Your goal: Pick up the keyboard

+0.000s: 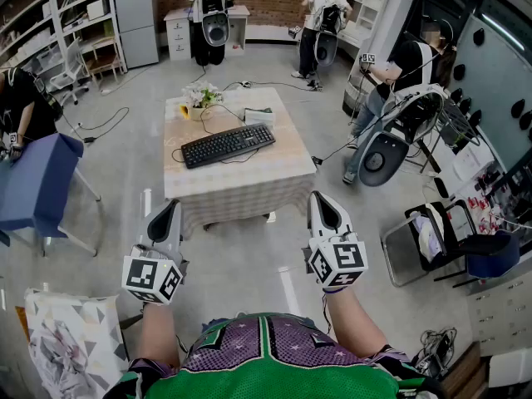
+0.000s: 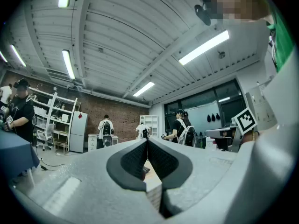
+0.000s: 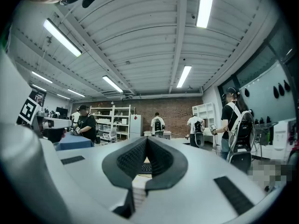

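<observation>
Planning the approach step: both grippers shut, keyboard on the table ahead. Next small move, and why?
The left gripper and right gripper are shut, empty and short of the table, where the keyboard lies untouched. So probably: carry both forward toward its two ends, opening the jaws on the way.

Pale grey left gripper [image 1: 173, 208] and right gripper [image 1: 319, 198], each bearing a black-and-white marker cube [image 1: 152, 278]; green shirt [image 1: 287, 378] with purple panels.

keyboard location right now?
Head view, centre: the black keyboard lies on the small cloth-covered table, on its near-left part, just in front of the potted flowers.
</observation>
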`<state>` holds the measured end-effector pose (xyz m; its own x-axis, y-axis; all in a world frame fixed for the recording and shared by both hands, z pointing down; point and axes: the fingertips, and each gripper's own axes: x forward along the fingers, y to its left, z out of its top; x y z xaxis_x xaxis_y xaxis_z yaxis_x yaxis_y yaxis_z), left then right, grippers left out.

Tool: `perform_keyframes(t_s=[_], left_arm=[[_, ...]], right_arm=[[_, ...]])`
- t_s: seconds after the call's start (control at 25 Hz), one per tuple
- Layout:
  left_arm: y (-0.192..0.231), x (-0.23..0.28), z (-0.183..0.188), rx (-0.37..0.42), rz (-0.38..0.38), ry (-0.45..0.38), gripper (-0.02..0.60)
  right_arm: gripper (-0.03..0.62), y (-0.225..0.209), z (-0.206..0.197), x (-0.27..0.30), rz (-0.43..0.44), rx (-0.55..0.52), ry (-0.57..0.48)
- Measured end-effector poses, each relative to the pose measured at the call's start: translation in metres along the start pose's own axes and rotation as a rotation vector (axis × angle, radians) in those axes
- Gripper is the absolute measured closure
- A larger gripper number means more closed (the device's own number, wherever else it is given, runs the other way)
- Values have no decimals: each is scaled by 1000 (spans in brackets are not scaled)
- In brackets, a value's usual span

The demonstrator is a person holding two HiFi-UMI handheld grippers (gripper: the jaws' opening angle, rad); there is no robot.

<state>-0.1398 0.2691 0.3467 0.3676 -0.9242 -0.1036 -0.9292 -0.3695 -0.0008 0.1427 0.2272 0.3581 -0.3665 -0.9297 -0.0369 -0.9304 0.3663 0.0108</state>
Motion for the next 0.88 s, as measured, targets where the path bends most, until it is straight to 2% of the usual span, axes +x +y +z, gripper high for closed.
perform_keyframes(t_s=[0.12,0.88], left_arm=[[-2,2,-3,12,-2,7,563],[8,-2,-11,-47,-15,-4,563]], right_arm=[[592,3,-3,3,11,-8,8],[592,22,2,7,34,-18,5]])
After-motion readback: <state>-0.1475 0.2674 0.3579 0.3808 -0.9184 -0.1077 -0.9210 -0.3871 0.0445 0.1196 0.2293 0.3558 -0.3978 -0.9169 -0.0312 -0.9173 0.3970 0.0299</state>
